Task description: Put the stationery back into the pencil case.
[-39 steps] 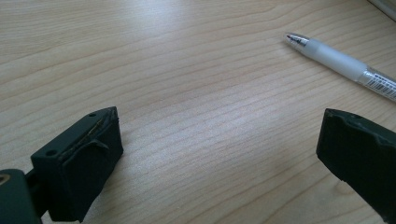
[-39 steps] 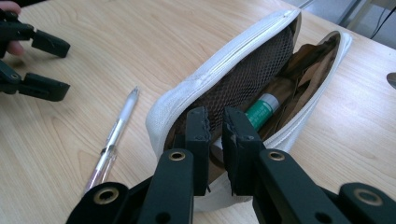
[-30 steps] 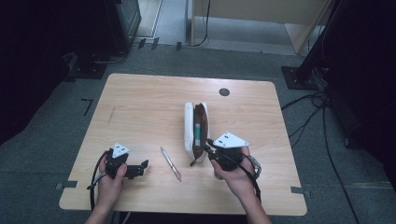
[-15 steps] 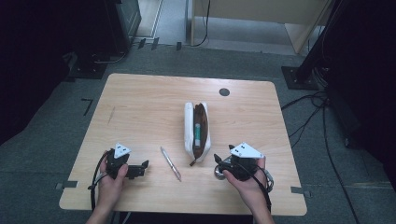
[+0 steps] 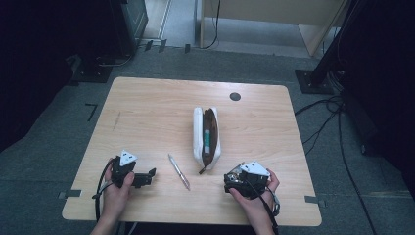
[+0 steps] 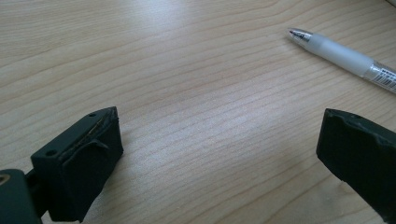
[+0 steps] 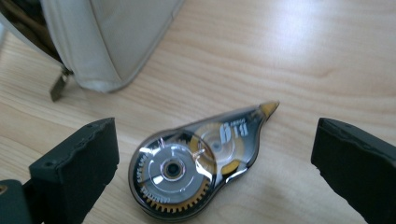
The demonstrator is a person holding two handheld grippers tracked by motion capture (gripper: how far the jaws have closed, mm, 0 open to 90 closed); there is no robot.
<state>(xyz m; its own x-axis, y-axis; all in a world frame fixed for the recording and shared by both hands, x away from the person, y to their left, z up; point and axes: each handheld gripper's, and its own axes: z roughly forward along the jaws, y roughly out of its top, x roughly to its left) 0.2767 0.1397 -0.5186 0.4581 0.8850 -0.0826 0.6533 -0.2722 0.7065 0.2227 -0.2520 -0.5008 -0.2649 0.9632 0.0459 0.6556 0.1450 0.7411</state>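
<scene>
Correction tape point(image 7: 196, 163) | clear teardrop, gold gears, flat | right gripper point(image 7: 212, 158) wide open, empty

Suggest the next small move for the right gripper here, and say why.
Probably close the right gripper on the tape dispenser. Its jaws stand open on either side of the dispenser, which lies flat on the table between them, untouched. The pouch lies open nearby, a likely place for it. The left gripper is open over bare wood, short of the pen.
</scene>
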